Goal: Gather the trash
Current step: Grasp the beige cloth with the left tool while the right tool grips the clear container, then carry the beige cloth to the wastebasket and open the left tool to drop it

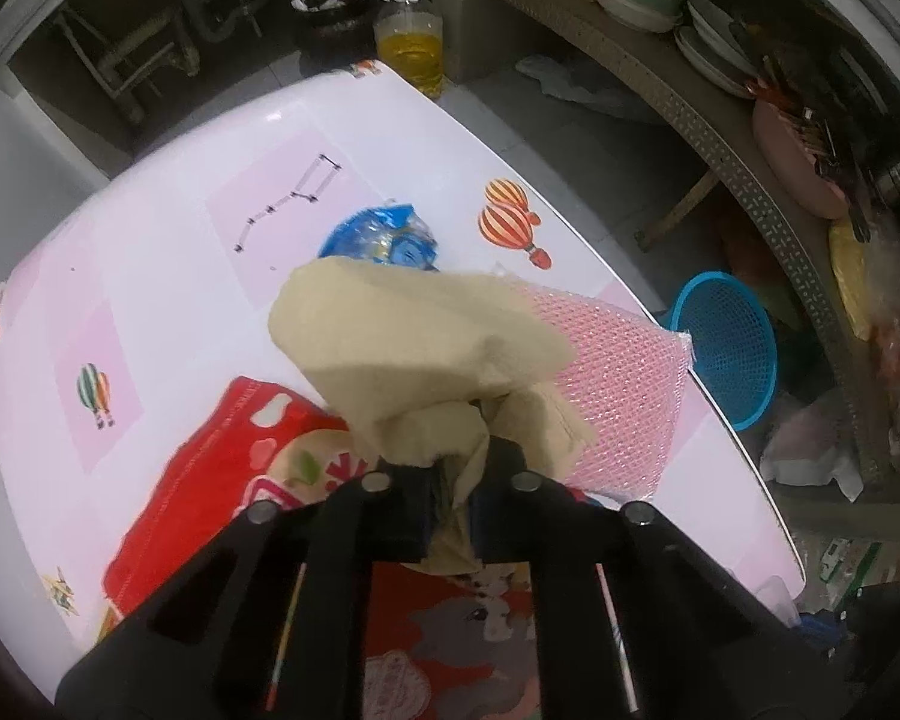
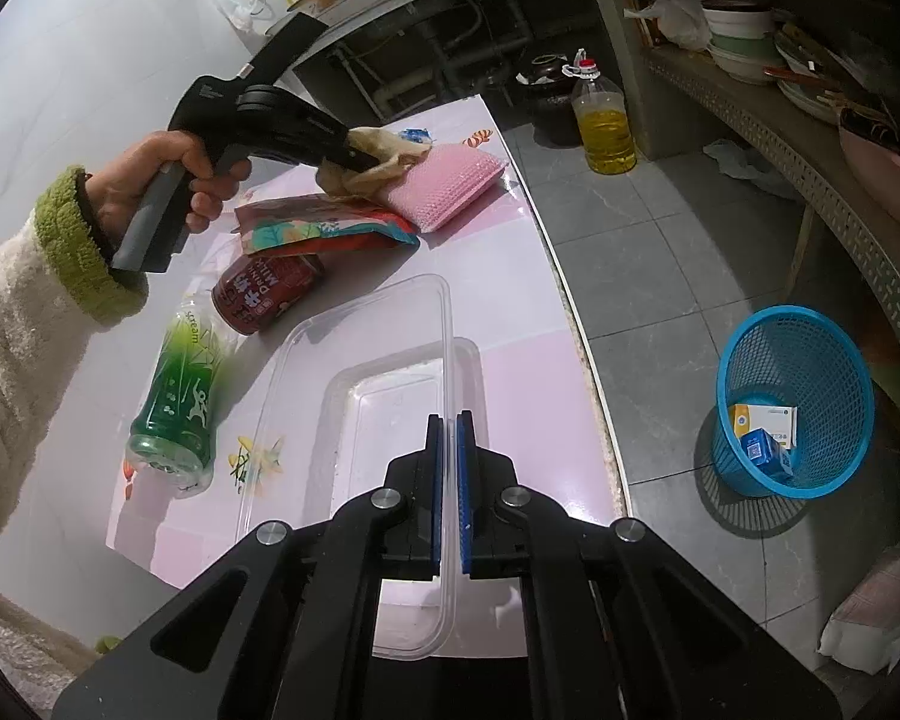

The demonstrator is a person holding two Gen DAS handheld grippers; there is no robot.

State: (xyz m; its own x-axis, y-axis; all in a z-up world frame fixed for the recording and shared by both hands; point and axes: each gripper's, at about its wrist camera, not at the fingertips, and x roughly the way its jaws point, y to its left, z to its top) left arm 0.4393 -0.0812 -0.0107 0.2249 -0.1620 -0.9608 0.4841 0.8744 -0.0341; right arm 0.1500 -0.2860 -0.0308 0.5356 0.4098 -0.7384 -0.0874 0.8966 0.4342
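My left gripper (image 1: pixel 457 461) is shut on a crumpled beige paper napkin (image 1: pixel 414 330), held just above the table. The right wrist view shows this same gripper (image 2: pixel 360 159) in a person's hand, with the napkin (image 2: pixel 384 147) over a pink sponge (image 2: pixel 450 180). Beneath lie a red snack packet (image 1: pixel 210 456) and a blue wrapper (image 1: pixel 384 234). My right gripper (image 2: pixel 450 420) is shut on the rim of a clear plastic container (image 2: pixel 390 396) at the table's near edge. A red drink can (image 2: pixel 264 294) and a green bottle (image 2: pixel 180 396) lie on their sides to its left.
A blue mesh basket (image 2: pixel 798 396) holding small boxes stands on the tiled floor right of the pink table (image 2: pixel 510 276). A bottle of yellow oil (image 2: pixel 603 120) stands on the floor farther back. A shelf with bowls and plates (image 2: pixel 744 36) runs along the right.
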